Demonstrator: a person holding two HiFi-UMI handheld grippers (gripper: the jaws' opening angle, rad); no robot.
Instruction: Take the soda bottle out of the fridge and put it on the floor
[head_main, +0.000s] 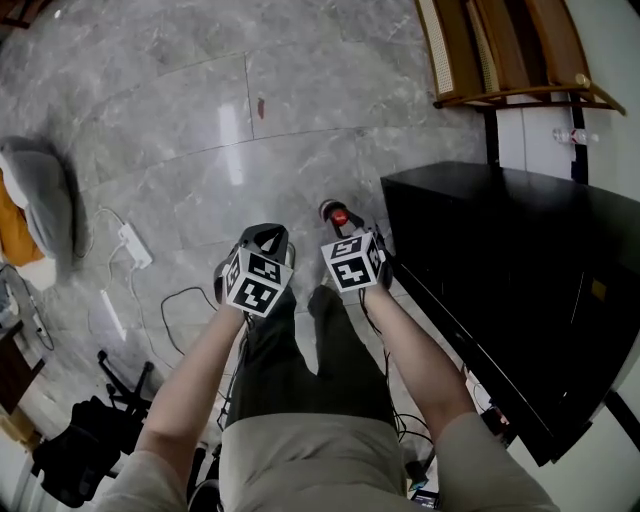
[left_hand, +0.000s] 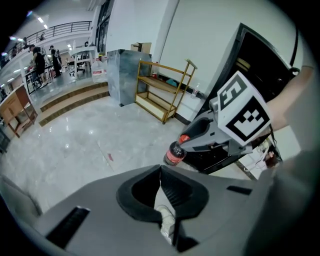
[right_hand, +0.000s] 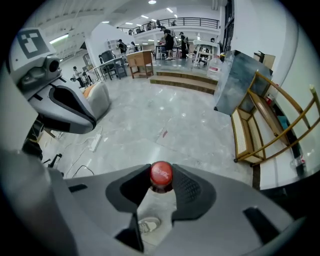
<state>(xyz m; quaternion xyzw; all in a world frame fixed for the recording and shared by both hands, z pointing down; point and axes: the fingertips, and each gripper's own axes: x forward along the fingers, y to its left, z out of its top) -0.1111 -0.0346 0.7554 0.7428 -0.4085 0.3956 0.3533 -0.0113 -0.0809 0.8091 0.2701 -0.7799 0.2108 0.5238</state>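
Observation:
The soda bottle (left_hand: 175, 153) has a red cap (right_hand: 161, 175) and dark drink under a red label. My right gripper (right_hand: 161, 169) is shut on its neck just under the cap, and the bottle hangs upright below the jaws; its base is hidden. In the head view the cap (head_main: 339, 217) shows in front of the right gripper (head_main: 337, 213), just left of the black fridge (head_main: 520, 270). My left gripper (left_hand: 160, 169) is beside it on the left, its jaws shut tip to tip with nothing between them. It shows in the head view (head_main: 266, 238) too.
Grey marble floor (head_main: 250, 130) stretches ahead. A wooden shelf rack (head_main: 500, 50) stands at the back right. A white power strip (head_main: 135, 246) with cables, a grey cushion (head_main: 40, 200) and a black bag (head_main: 70, 455) lie to the left. The person's legs are below the grippers.

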